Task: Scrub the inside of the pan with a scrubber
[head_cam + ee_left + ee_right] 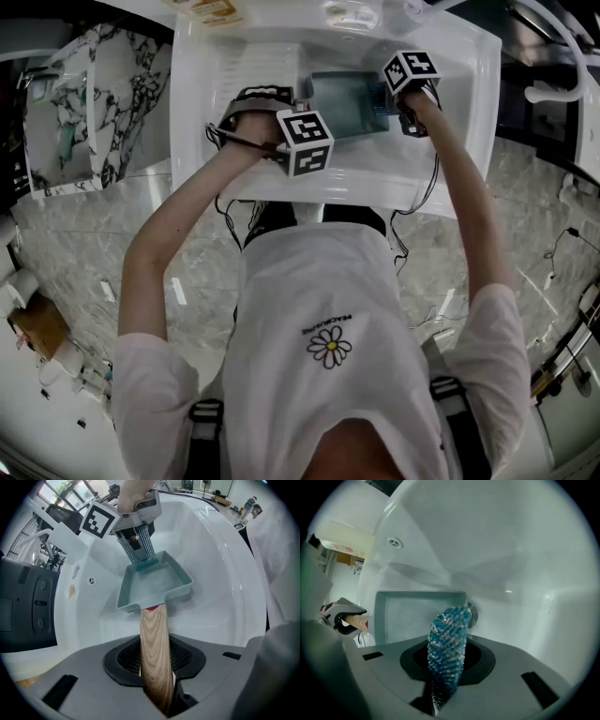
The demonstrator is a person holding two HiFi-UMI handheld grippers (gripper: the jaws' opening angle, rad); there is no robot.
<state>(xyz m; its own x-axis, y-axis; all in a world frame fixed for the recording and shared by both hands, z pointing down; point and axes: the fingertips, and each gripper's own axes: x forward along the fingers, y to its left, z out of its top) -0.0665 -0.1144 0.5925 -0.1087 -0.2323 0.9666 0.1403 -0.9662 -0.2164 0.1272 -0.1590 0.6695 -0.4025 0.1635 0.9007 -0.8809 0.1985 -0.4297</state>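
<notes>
A teal rectangular pan (342, 101) lies in the white sink (450, 141). Its wooden handle (154, 653) is clamped between the jaws of my left gripper (157, 693), which sits at the pan's near left in the head view (292, 105). My right gripper (401, 101) is shut on a blue and silver mesh scrubber (447, 644). In the left gripper view the scrubber (140, 552) reaches down to the far inner edge of the pan (154, 585). The right gripper view shows the pan's floor (410, 616) just beyond the scrubber tip.
The sink's curved walls close in on all sides of the pan. An overflow hole (91, 580) sits in the back wall, and a metal drain (473, 614) lies beside the pan. A marble counter (94, 103) runs along the sink's left.
</notes>
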